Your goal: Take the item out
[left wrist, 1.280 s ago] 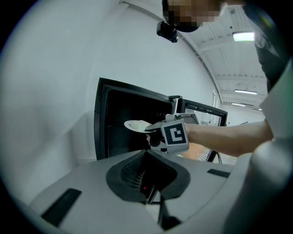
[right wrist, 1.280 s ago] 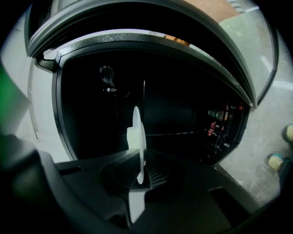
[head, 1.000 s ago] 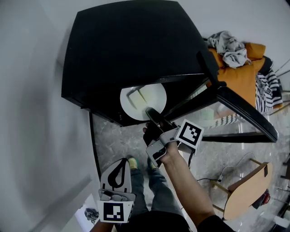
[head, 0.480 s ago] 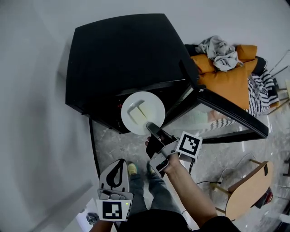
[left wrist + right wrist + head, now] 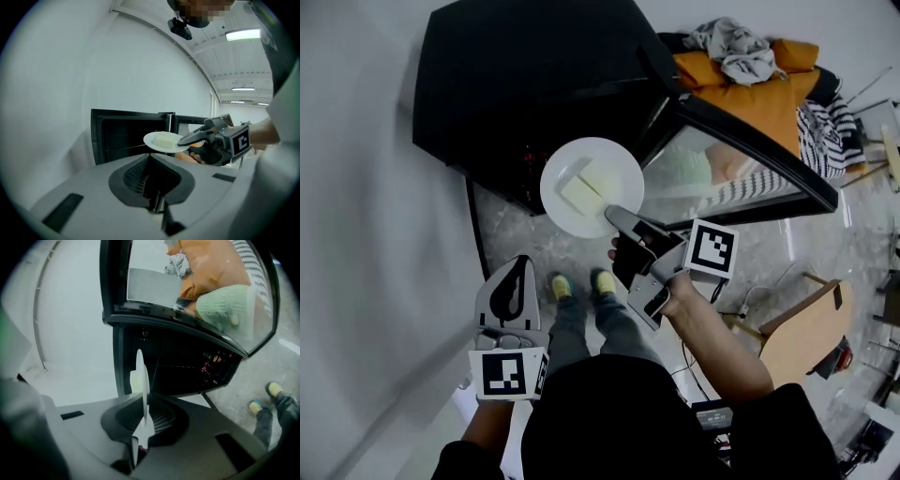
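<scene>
I looked down on a grey marbled floor (image 5: 514, 230) with a white wall (image 5: 366, 234) along the left. A black oven (image 5: 534, 84) stood at the far side, and its glass door (image 5: 741, 141) was swung open to the right. Beyond the door, at the far right, was an orange sofa (image 5: 773, 94) with crumpled clothes (image 5: 731, 42) on it. A wooden chair (image 5: 802, 328) stood on the floor at the near right.

The plate (image 5: 619, 167) was round and white. It carried two pale yellow blocks (image 5: 584, 190) lying side by side and touching. It was outside the oven, in the air just in front of the open cavity and over the floor.

My right gripper (image 5: 616, 214) had its fingers pinched narrowly on the plate's near rim. From that gripper's own view I saw the plate edge-on, running up from between the jaws.

My left gripper (image 5: 520, 267) hung well to the near left, apart from the plate. Its fingers were drawn together with nothing between them.
</scene>
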Demonstrator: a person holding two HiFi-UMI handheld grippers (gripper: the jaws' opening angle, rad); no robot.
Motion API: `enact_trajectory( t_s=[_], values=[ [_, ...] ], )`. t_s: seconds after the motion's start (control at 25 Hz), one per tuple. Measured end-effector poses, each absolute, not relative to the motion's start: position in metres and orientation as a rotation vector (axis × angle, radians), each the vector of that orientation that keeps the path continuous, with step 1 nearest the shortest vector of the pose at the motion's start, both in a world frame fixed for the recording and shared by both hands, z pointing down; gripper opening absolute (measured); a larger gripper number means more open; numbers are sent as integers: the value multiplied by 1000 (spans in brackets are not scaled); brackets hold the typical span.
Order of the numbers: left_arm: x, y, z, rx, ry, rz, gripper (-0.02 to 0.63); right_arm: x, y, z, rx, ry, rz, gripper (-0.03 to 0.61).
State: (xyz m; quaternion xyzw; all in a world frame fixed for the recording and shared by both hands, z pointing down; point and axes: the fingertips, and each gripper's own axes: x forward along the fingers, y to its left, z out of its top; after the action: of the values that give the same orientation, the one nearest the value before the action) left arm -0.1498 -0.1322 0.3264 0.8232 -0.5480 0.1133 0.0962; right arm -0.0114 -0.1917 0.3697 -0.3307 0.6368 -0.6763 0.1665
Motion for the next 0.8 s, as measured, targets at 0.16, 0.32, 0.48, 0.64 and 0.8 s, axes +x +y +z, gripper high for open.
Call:
enact_trajectory(
  t_s=[0.16,0.32,0.48,0.64,0.8],
  values=[
    [-138,-120,329,2448,-1569,356,11,6,-171,349,-916,1881,-1888,28],
    [-125,-112,324,2467,-1528,345,11,29,-149,334,-925,1892,-1882,28],
    [-108,-95,296,2489,-1516,336,9,55,-116,307,-914,1889,-1894,28],
    [-102,-93,292,2492,-1502,338,9,67,-104,300,-913,1883,-1894,28],
    [-106,-104,296,2490,-1483,326,11,67,-105,303,-911,1838,-1903,28]
  ],
)
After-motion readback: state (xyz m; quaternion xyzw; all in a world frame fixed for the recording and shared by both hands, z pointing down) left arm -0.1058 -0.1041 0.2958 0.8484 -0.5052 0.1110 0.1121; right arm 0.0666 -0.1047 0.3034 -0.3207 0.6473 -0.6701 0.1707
